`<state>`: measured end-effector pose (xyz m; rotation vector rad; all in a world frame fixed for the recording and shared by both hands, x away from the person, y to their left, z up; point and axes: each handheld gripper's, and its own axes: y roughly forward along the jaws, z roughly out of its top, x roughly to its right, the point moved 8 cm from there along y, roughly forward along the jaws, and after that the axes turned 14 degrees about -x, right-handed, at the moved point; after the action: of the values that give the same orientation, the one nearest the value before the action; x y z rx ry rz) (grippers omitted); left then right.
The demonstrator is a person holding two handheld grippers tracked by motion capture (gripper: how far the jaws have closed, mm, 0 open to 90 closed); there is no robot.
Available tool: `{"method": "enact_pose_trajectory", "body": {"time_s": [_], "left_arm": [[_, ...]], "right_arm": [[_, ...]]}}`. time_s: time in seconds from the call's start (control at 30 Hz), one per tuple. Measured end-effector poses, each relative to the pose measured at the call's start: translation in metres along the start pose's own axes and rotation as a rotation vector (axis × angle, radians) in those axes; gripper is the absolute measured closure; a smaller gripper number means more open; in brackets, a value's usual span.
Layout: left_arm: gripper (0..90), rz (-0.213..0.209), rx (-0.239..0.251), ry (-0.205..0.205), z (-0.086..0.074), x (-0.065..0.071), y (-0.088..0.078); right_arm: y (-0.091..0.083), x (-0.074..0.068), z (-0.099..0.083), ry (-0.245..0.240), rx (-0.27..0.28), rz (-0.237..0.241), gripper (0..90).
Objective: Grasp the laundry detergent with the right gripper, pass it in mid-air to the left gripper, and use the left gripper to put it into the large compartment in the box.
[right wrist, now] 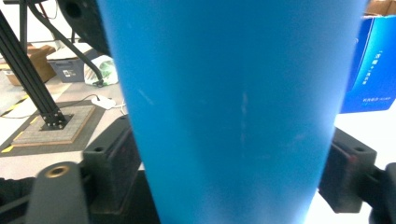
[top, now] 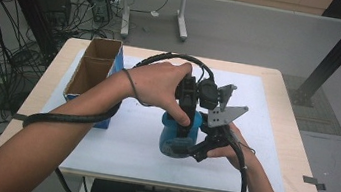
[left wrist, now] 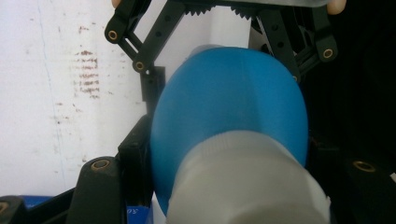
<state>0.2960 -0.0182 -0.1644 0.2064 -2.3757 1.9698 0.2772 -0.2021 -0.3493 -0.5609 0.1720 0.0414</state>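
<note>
- the left claw (top: 183, 128) came down from above and gripped the blue bottle (top: 178, 136) from the top; its own view showed its jaws pressed to both sides of the bottle's blue shoulder (left wrist: 229, 112), just behind the white cap (left wrist: 243, 182).
- to the right of it, touching the same bottle, the right claw (top: 204, 148) came in from the side, low on the body; in its own view the blue wall (right wrist: 229, 112) stood between its two black jaws, close to both pads, and whether they pressed could not be told.
- the bottle sat between the two claws, on or just over the white mat (top: 273, 141); the contact beneath it was hidden.
- progress, as a judgement: the bottle looked picked out and shared between both claws, a handover or a steadying for the cap; the cap was still on, so any opening remained.
- the cardboard box (top: 92, 67) stood well left of the left claw.
- the high view gave the layout, hands and box; the left claw's view added the cap and the other claw's linkage (left wrist: 149, 37) past the bottle.
- the right claw's view added the floor stand (right wrist: 28, 74) and a blue carton (right wrist: 373, 65) beyond.
</note>
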Motion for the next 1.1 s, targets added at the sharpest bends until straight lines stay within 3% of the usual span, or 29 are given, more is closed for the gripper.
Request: {"method": "enact_pose_trajectory", "body": {"time_s": [0.27,1.1], "left_arm": [[37.3,0.007,-0.002,-0.007,0.000,0.001,-0.003],[37.4,-0.014,0.008,-0.069,-0.013,-0.003,-0.015]], "right_arm": [[-0.002,-0.002,-0.006,0.020,0.001,-0.031,6.4],[-0.016,-0.005,-0.021,0.058,-0.019,-0.091,6.8]]}}
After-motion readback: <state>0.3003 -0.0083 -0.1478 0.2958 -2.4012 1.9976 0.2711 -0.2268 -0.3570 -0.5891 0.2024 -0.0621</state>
